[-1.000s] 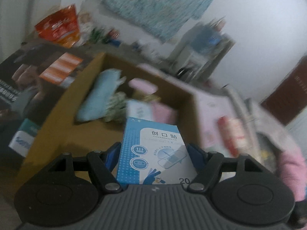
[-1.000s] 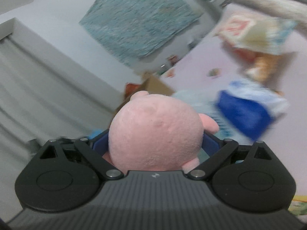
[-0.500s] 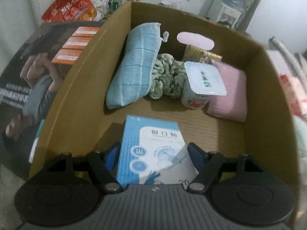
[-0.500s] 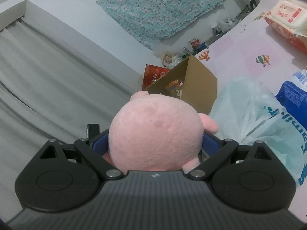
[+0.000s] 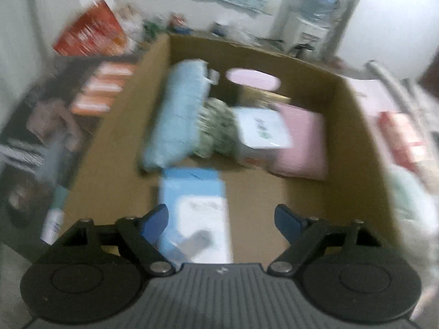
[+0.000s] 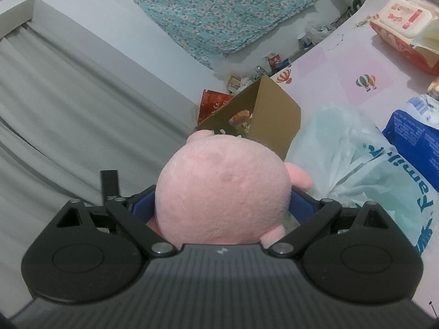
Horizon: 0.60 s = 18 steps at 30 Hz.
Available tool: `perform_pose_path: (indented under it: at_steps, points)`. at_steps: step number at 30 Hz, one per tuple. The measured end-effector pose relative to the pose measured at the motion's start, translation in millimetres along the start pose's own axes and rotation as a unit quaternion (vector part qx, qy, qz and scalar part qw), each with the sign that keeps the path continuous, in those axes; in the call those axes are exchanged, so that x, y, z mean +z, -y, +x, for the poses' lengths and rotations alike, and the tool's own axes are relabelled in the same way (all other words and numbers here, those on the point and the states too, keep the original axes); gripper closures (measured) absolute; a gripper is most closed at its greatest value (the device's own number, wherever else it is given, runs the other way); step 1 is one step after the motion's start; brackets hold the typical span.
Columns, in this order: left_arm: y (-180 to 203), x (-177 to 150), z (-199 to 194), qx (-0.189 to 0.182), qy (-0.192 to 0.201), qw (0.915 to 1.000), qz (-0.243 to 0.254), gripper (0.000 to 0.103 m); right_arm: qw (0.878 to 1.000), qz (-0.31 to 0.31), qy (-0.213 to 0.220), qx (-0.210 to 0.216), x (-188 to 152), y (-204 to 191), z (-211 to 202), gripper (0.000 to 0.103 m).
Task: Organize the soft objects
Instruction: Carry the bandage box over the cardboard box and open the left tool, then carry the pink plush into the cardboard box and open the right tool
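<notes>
Released since the earlier frame, the plaster box drops into the cardboard box as the left tool spreads, while the right tool pinches the pink plush toy for placing next.

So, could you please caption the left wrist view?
Left tool opening, releasing blue box into cardboard box.

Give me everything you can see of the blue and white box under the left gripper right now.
The blue and white box is a small flat carton, seemingly cardboard: blue upper band, white printed panel below, print too blurred to read. It lies inside the cardboard box, near the front, its far end close to the light blue pad. The left gripper is opening: its left pad sits beside the carton's edge, the right pad stands well clear.
</notes>
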<state>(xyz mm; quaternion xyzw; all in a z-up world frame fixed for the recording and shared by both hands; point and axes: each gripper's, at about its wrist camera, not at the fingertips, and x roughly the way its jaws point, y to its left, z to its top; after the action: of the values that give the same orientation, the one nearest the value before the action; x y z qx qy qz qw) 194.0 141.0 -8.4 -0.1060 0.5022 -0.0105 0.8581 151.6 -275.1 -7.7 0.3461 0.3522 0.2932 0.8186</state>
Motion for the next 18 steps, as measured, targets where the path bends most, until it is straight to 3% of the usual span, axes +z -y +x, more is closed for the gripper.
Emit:
perform_pose_path:
  at_steps: [3, 6, 9, 13, 18]
  points:
    - [-4, -3, 8, -0.082, -0.063, 0.9928, -0.061, 0.033, 1.000, 0.002, 0.001, 0.002, 1, 4, 1, 0.006]
    - [-1, -8, 24, -0.119, -0.112, 0.9830, -0.083, 0.034, 1.000, 0.008, 0.004, 0.002, -1, 7, -2, 0.006]
    - [2, -12, 43, -0.116, -0.152, 0.9774, -0.090, 0.034, 1.000, 0.012, 0.008, -0.001, 0, 10, -6, 0.006]
    - [-7, -11, 67, -0.086, -0.170, 0.9754, -0.112, 0.033, 1.000, 0.018, 0.015, -0.005, 0, 17, -11, 0.006]
    - [-24, 0, 73, -0.035, -0.134, 0.9816, -0.131, 0.033, 1.000, 0.020, 0.018, -0.009, -3, 21, -15, 0.006]
